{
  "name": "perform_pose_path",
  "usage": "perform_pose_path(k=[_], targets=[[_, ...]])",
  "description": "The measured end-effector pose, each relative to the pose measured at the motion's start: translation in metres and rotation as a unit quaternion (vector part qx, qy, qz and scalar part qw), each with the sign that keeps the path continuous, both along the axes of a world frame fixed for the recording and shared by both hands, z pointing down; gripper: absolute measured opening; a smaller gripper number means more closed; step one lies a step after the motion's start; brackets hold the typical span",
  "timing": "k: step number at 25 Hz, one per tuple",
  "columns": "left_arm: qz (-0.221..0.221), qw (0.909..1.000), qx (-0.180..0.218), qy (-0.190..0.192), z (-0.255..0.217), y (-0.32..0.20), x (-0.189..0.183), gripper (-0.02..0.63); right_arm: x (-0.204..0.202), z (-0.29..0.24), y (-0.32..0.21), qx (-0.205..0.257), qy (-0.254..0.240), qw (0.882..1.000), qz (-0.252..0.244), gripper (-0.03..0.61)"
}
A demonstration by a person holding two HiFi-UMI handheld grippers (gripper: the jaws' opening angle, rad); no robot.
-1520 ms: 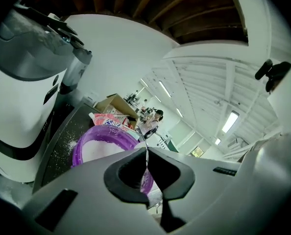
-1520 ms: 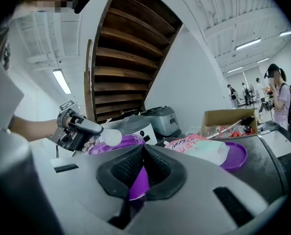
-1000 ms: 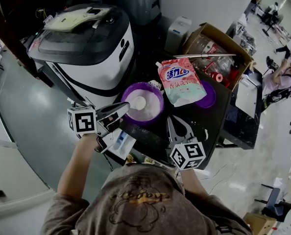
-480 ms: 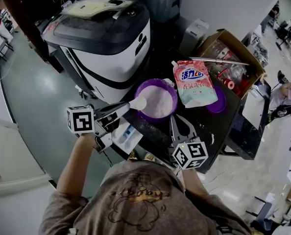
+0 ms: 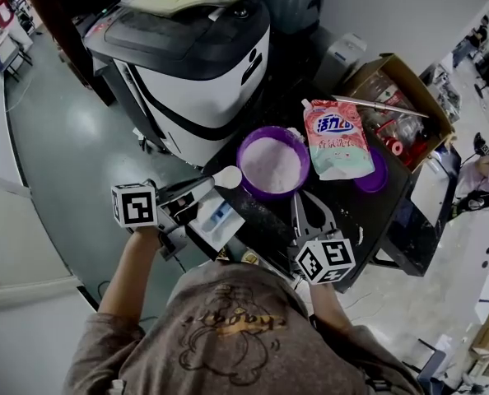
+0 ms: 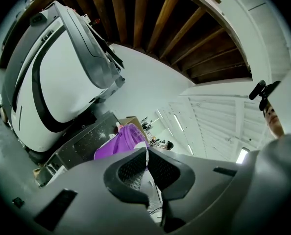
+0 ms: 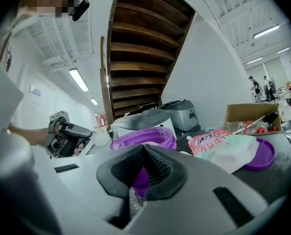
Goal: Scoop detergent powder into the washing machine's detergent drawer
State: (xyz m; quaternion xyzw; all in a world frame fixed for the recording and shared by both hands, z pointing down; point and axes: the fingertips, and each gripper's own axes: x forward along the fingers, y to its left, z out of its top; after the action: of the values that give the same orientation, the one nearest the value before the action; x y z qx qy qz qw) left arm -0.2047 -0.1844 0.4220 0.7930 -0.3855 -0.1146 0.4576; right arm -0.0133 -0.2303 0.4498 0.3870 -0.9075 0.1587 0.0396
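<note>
Detergent powder (image 5: 230, 175) rides a white scoop (image 5: 221, 179), kept level against spills | left hand-held gripper (image 5: 199, 189) clamps its handle between purple bowl (image 5: 273, 164) and open detergent drawer (image 5: 218, 218) | right hand-held gripper (image 5: 306, 210) pinched together, empty, above bench (image 5: 265, 225)

Only readable print is the blue Chinese brand "活力", followed by a mark too small to make out, across the top of the pink-and-white detergent pouch (image 5: 337, 141) lying on the dark table (image 5: 358, 206); the smaller pink lines beneath are illegible.
</note>
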Motion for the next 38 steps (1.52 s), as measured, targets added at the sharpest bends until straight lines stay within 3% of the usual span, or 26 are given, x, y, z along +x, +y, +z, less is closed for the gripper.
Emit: perform_pose_path(k=[10,19,29,38], targets=[[-0.005,0.9999,-0.012,0.004,0.025,0.023,0.004,0.025,0.001,0.008,0.011,-0.010,0.002,1.000,-0.002,0.002],[0.003,0.9993,-0.022,-0.029,0.064,0.040,0.009,0.025,0.004,0.014,0.020,-0.019,-0.002,1.000,0.003,0.002],[-0.001,0.9937,-0.055,-0.098,0.127,0.060,0.006,0.025,0.001,0.021,0.032,-0.028,-0.003,1.000,-0.002,0.003],[-0.011,0.9874,-0.062,-0.145,0.122,0.065,0.022,0.025,0.007,0.024,0.043,-0.038,-0.006,0.999,-0.018,0.002]])
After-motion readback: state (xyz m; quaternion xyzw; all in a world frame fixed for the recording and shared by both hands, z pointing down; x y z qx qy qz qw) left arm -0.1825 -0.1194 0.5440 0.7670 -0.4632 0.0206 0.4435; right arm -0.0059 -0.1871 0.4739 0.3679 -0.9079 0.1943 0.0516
